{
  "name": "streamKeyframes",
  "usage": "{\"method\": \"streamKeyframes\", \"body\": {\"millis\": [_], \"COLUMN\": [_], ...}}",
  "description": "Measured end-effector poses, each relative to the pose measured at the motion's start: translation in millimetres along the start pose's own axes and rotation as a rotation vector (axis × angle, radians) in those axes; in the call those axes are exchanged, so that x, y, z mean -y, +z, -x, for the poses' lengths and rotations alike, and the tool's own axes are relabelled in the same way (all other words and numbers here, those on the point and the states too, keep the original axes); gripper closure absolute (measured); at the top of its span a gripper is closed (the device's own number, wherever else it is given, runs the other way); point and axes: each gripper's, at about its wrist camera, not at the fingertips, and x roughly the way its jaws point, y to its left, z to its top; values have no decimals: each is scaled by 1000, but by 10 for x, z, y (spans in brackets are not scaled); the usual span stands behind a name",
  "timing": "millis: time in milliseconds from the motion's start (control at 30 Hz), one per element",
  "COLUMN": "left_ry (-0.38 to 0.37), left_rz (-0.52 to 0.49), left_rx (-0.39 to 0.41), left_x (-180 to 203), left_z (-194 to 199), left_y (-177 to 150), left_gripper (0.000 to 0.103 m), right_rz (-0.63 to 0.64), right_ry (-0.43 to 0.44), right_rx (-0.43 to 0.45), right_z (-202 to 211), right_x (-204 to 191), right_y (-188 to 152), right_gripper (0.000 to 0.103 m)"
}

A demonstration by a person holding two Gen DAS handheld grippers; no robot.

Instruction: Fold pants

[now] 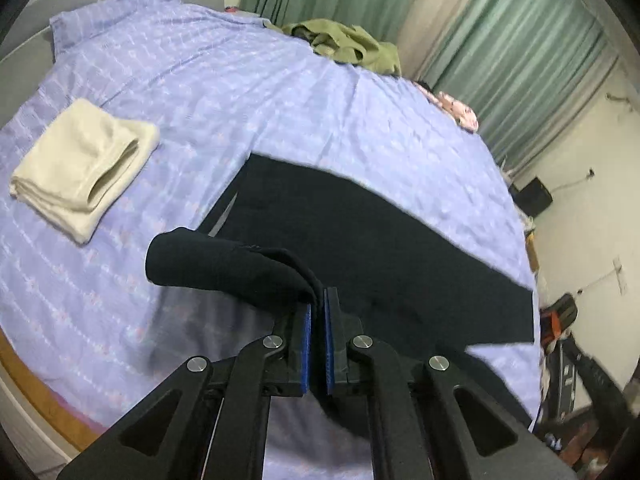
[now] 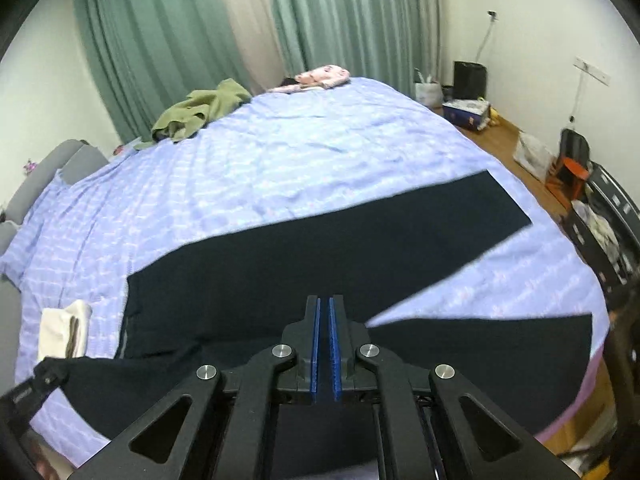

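The left gripper (image 1: 318, 300) is pinching the waist of the pants (image 2: 320, 248), the right gripper (image 2: 324, 304) is nearly closed, its hold unclear, and both legs are lying apart, so the folding is only beginning.

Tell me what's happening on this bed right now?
A person with two handheld grippers is folding black pants on a purple bedspread. The left gripper is shut on a lifted waist corner; the right gripper pinches the pants nearer the crotch. A folded cream garment lies beside them.
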Motion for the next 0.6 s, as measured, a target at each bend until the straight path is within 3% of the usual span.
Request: {"method": "streamKeyframes", "body": {"millis": [100,167,233,267,333,433,600], "left_ry": [2,10,13,10,8,8,-7], "left_rz": [-7,-36,-45,-46,-64,-78,-121], "left_rx": [45,70,71,69,67,57,50], "left_x": [146,241,303,338,403,417,462], "left_z": [-96,-135,-172,-188,-228,-265,-261], "left_y": [218,355,450,480,497,469,403], "left_gripper": [96,96,96,96,96,96,96], "right_rz": [6,3,-14,-36,-74,-181,-445], "right_ry": [21,28,49,59,80,110,219], "right_rx": [3,1,-25,-35,-58,-124,-333], "right_z": [-37,-24,-11,19,71,68,-178], "right_x": [-46,-43,-46,-18,-5,71,188], "right_y": [141,153,142,82,-14,-245,-851], "right_gripper": [97,90,59,56,55,43,43]}}
